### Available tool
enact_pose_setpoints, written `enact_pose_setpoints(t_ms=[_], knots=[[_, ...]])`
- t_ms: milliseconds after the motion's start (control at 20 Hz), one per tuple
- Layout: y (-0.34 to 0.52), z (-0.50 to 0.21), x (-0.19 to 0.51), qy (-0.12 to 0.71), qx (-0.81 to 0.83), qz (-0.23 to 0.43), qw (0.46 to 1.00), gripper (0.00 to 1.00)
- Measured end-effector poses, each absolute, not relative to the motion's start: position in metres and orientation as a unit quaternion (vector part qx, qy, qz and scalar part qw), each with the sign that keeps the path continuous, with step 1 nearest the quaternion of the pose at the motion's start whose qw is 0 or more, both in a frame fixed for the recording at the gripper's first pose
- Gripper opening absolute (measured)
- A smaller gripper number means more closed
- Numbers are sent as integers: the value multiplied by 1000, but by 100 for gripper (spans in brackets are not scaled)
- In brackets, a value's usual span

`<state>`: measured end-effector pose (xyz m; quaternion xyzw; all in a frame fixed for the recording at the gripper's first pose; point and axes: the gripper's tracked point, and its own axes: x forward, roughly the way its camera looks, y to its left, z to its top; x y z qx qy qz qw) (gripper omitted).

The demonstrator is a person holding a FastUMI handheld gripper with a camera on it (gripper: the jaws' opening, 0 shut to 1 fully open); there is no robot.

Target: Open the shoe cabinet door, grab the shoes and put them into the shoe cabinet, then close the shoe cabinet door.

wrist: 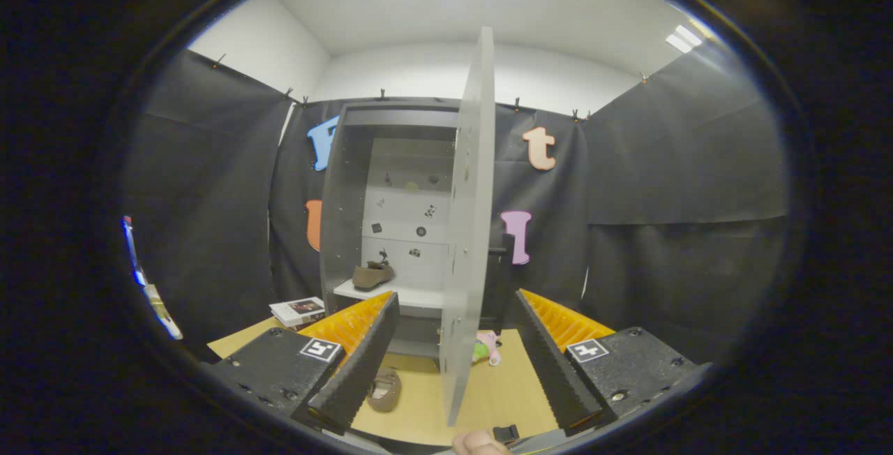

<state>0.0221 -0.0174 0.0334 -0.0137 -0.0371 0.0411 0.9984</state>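
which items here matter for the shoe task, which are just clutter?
Job:
- grey shoe cabinet, its grey door swung open between the open claw fingers
- brown shoe on the white shelf
- brown shoe on the tan floor

Lying about:
- stacked books
- pink-and-green soft toy

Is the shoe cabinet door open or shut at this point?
Open. The door stands edge-on between the spread fingers of the gripper, untouched, baring the cabinet with one shoe on its shelf.

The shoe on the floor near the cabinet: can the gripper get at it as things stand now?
Probably yes. The gripper is open, and the shoe on the floor lies beside its left finger, with bare wooden floor around it. The open cabinet door stands edge-on between the fingers, beside the shoe rather than over it.
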Motion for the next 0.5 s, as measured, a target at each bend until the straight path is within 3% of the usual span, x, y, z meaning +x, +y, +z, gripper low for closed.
enact_pose_setpoints(t_ms=[350,500], knots=[[58,14,1,-98,-9,106,989,100],[83,-12,14,-87,-8,127,988,100]])
